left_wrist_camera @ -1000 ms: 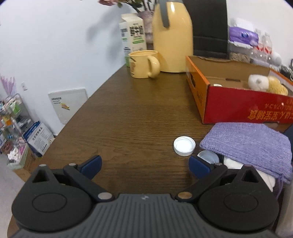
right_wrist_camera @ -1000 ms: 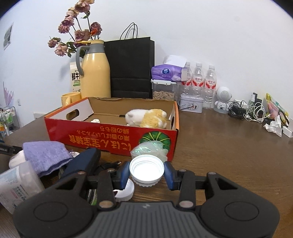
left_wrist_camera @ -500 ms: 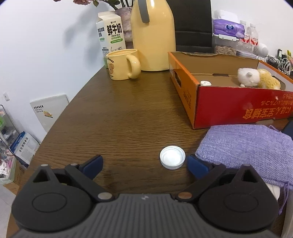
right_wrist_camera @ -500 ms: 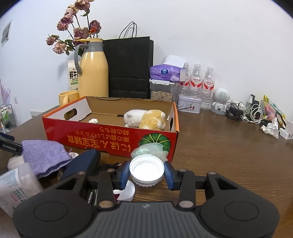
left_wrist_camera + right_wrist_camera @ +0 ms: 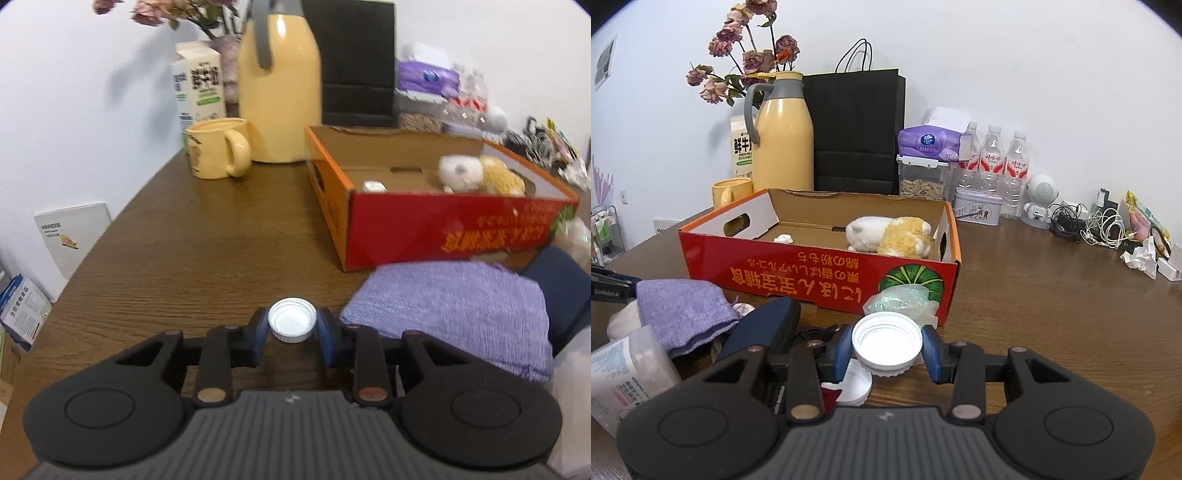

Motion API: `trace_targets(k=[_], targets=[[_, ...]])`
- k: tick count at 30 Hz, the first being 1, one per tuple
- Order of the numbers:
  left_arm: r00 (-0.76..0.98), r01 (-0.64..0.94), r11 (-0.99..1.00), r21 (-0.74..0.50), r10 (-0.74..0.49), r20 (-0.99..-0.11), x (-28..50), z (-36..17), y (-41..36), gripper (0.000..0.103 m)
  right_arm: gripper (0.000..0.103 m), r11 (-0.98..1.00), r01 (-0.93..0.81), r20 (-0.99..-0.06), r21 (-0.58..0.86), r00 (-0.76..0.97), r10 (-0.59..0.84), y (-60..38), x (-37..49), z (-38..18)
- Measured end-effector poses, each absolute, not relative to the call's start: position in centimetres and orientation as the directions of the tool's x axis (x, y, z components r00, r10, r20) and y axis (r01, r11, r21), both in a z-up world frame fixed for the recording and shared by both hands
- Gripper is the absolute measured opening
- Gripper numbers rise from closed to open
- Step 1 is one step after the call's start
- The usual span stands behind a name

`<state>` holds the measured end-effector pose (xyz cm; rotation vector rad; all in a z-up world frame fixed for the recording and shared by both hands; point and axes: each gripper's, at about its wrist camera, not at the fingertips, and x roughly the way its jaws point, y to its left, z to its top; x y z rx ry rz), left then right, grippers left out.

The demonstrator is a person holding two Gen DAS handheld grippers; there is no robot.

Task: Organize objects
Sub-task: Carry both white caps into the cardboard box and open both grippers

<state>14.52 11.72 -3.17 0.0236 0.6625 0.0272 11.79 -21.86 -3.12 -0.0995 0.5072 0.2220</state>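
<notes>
Gripping a small white cap (image 5: 292, 325) on the wooden table (image 5: 184, 251), the left gripper (image 5: 292, 334) has its blue fingers (image 5: 259, 330) pulled in tight against both sides of it. Just right of those jaws there's a purple cloth (image 5: 450, 310), and ahead and to the right sits a red cardboard box (image 5: 443, 229) with a plush toy (image 5: 480, 175) inside. Further ahead and a bit left are a yellow mug (image 5: 218, 153) and a yellow thermos (image 5: 279, 96).

Over on the other side, the right gripper (image 5: 887, 352) is closed on a bigger white lid (image 5: 887, 343), open side facing up, and it looks lifted off the table. Another lid (image 5: 855, 382) lies on the table below the left finger. Straight ahead of these jaws is a crinkly plastic bag (image 5: 901, 302) up against the red box (image 5: 812, 273), plush toy (image 5: 890, 236) in the far right corner. Off to the left: the purple cloth (image 5: 679, 314) and a plastic bottle (image 5: 624, 373).
</notes>
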Motion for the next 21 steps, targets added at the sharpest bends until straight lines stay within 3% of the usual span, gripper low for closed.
trace_targets(k=[6,16,21], targets=[[0.835,-0.046,0.999,0.024,0.052,-0.548,14.0,-0.3,11.9,0.029,0.039,0.969,-0.242,-0.466,-0.052,0.864,0.191,-21.8,11.8,-2.2],[0.917,0.077,0.997,0.015,-0.065,-0.394,16.6,5.5,7.5,0.029,0.039,0.954,-0.286,-0.374,-0.09,0.897,0.234,-19.6,14.6,1.1],[0.922,0.112,0.993,-0.022,-0.112,-0.37,19.5,6.4,4.9,0.029,0.039,0.946,-0.309,-0.344,-0.093,0.902,0.261,-17.8,17.5,2.4]])
